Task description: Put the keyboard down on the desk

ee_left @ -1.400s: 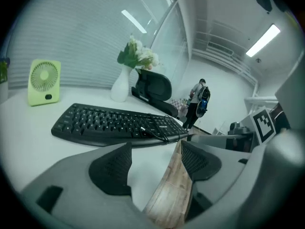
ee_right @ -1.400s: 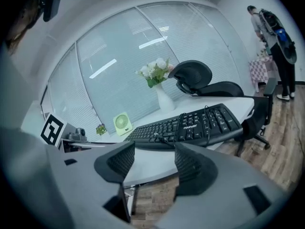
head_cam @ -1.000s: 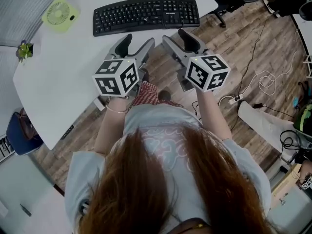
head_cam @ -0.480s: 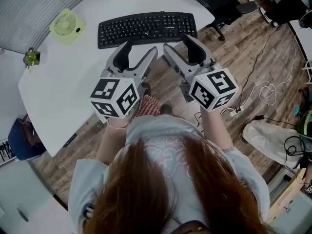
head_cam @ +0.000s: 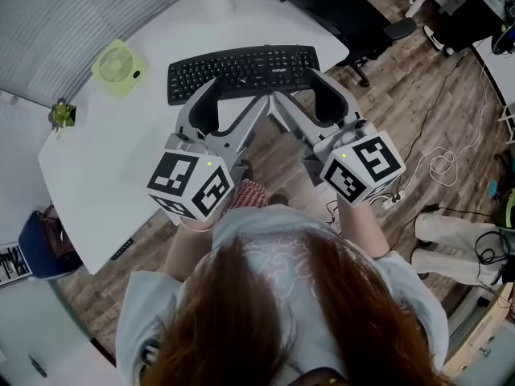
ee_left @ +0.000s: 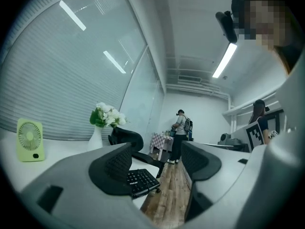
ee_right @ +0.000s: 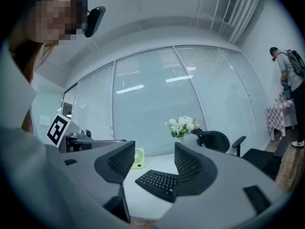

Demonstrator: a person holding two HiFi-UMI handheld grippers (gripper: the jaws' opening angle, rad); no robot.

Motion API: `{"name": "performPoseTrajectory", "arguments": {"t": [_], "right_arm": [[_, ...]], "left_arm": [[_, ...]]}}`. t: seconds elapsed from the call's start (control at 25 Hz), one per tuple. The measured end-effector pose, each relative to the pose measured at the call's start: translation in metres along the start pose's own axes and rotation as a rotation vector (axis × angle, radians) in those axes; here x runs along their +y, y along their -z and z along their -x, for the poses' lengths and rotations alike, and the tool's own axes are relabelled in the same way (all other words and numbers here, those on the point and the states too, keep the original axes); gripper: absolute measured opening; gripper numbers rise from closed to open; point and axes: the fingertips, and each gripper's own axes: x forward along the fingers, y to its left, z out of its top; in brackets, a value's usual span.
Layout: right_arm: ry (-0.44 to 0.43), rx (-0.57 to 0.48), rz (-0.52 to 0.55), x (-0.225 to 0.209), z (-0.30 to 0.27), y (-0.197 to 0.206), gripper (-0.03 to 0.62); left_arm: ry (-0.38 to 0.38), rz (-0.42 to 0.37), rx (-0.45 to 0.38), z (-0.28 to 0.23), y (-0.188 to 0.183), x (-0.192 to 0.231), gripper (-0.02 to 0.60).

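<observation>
Head view: keyboard point(head_cam: 241, 71) lies flat on the counter point(head_cam: 121, 151) along its front edge, as the task wants. We hold left gripper point(head_cam: 229, 107) and right gripper point(head_cam: 306, 103) near that edge, jaws wide apart and empty; this fits either reaching for it or having let go.

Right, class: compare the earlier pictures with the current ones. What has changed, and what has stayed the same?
The left gripper and right gripper have tipped upward: the keyboard, earlier above the fingers in each gripper view, now shows low between them. Both remain open, holding nothing. The keyboard still lies on the desk, near the green fan.
</observation>
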Motion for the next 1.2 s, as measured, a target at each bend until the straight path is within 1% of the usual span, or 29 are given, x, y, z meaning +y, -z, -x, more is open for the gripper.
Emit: {"name": "performPoseTrajectory", "arguments": {"t": [0.12,0.28,0.44,0.6,0.68,0.76,0.88,1.12,1.2], "right_arm": [[0.004,-0.011,0.025,-0.001,0.003,-0.01,0.262],[0.008,-0.023,0.028,-0.003,0.008,-0.018,0.25],[0.021,-0.032,0.038,-0.006,0.011,-0.019,0.201],[0.015,-0.036,0.033,-0.007,0.011,-0.015,0.176],[0.008,-0.038,0.023,-0.006,0.011,-0.013,0.155],[-0.002,-0.042,0.01,-0.003,0.01,-0.011,0.132],[-0.001,-0.041,0.019,-0.001,0.01,-0.012,0.098],[-0.009,-0.037,0.016,-0.002,0.008,-0.011,0.064],[-0.008,-0.039,0.016,-0.002,0.007,-0.011,0.057]], "left_arm": [[0.016,-0.019,-0.02,-0.002,-0.011,-0.007,0.327],[0.03,-0.028,-0.034,-0.004,-0.018,-0.012,0.327],[0.037,-0.044,-0.035,-0.006,-0.018,-0.015,0.319],[0.019,-0.043,-0.039,-0.006,-0.014,-0.014,0.247],[0.017,-0.043,-0.034,-0.007,-0.01,-0.014,0.234],[0.016,-0.034,-0.029,-0.008,-0.007,-0.014,0.207],[0.006,-0.023,-0.026,-0.009,-0.004,-0.012,0.169],[-0.013,-0.026,-0.029,-0.012,0.0,-0.01,0.087],[-0.013,-0.029,-0.034,-0.013,-0.001,-0.01,0.071]]}}
